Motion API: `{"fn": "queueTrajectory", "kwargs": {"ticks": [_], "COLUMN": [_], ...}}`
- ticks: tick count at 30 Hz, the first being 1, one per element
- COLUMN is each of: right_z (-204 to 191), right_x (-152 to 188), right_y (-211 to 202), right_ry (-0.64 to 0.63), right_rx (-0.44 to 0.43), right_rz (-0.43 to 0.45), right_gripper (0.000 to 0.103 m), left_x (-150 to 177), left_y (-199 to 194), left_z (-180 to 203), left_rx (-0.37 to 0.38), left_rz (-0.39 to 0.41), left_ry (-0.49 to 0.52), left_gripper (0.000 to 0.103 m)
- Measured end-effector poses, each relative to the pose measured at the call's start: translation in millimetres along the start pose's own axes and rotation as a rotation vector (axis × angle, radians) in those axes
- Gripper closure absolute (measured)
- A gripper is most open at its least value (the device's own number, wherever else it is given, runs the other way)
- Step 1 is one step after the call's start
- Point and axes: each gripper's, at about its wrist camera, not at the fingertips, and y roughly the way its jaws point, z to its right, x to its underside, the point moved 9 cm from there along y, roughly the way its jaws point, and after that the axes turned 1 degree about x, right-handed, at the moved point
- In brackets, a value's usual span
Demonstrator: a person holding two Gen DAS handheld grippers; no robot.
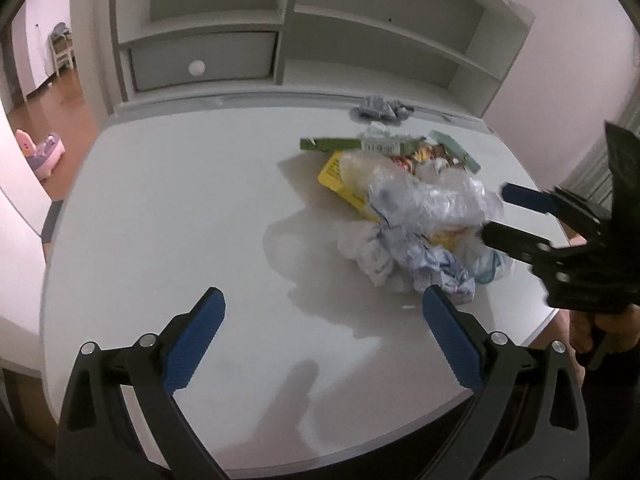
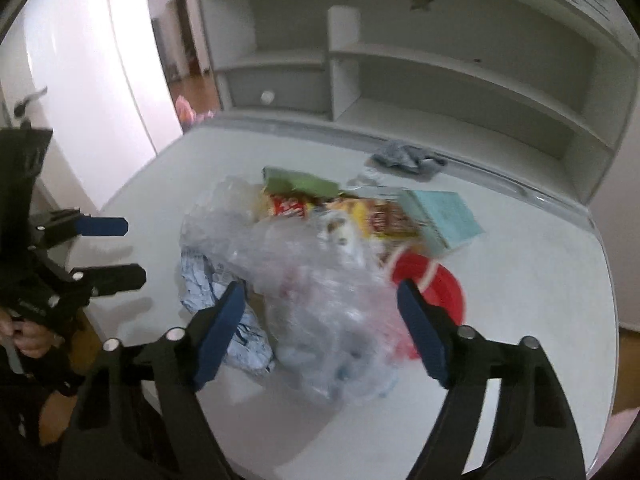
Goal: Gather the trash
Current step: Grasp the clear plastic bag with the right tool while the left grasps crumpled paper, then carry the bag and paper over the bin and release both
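- The trash pile (image 2: 320,264) sits heaped together on the white counter (image 1: 160,220), toward the side nearest the right gripper; it looks gathered into one mound, which I'd judge makes it easier to take in a few grabs.
- On top of the pile lies a crumpled clear plastic bag (image 2: 304,280), loose and bulky, draped over the rest.
- At the pile's near-left edge is crumpled paper (image 2: 208,288) with blue print; behind the bag are colourful snack wrappers (image 2: 372,216), a green packet (image 2: 300,182) and a pale teal box (image 2: 444,216).
- A red lid or dish (image 2: 436,284) pokes out from under the pile's right side, partly covered by the plastic.
- Beyond the pile, at the counter's back edge below the shelf unit (image 1: 360,40), lies a grey cloth (image 2: 408,158), apart from the trash.
- The right gripper (image 2: 320,328) hovers at the pile, jaws spread wide, the plastic bag between them; the picture is blurred there, so I cannot tell whether the pads touch it. Nothing is clamped.
- The left gripper (image 1: 324,340) hangs over bare counter to the pile's left, jaws also wide and holding nothing; its right pad sits just beside the crumpled paper.
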Motion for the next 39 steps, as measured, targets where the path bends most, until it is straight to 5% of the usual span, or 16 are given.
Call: {"fn": "queueTrajectory", "kwargs": {"ticks": [3, 5, 12, 18, 20, 21, 22, 23, 33, 38, 39], "right_z": [-6.6, -7.8, 23.1, 43.5, 50.3, 54.2, 57.7, 63.2, 149.9, 230.6, 246.8], "right_x": [-0.7, -3.3, -23.1, -3.3, 4.3, 8.8, 12.2, 15.9, 58.2, 134.1, 155.0], "right_y": [5.3, 3.6, -60.8, -81.6, -84.7, -87.6, -92.1, -96.8, -157.5, -194.3, -201.6], "right_ry": [-0.057, -0.058, 0.093, 0.142, 0.153, 0.160, 0.168, 0.180, 0.381, 0.580, 0.628], "right_rx": [0.047, 0.038, 0.000, -0.010, -0.007, -0.004, -0.002, -0.001, 0.051, 0.183, 0.213], "right_rz": [-0.018, -0.008, 0.197, 0.197, 0.194, 0.194, 0.197, 0.202, 0.295, 0.310, 0.309], "right_gripper": [0.052, 0.084, 0.087, 0.087, 0.087, 0.087, 0.087, 0.087, 0.087, 0.087, 0.087], "left_x": [4.4, 5.0, -1.0, -1.0, -0.7, 0.6, 1.3, 2.5, -32.6, -54.7, -55.4], "left_y": [7.2, 11.3, 21.9, 39.5, 41.0, 38.7, 36.1, 33.2, -28.0, -10.1, -0.5], "left_z": [12.2, 19.3, 56.9, 75.0, 77.3, 76.9, 77.1, 77.3, 94.7, 180.8, 222.1], "left_rx": [0.014, 0.003, 0.023, -0.035, -0.042, -0.029, -0.009, 0.001, -0.047, 0.040, 0.109], "left_rz": [-0.017, -0.021, -0.033, -0.049, -0.049, -0.048, -0.048, -0.050, 0.102, 0.131, 0.124], "left_ry": [0.023, 0.044, 0.061, 0.062, 0.045, 0.036, 0.023, 0.017, 0.095, 0.225, 0.280], "left_gripper": [0.007, 0.007, 0.007, 0.011, 0.024, 0.036, 0.064, 0.067, 0.069, 0.069, 0.069]}}
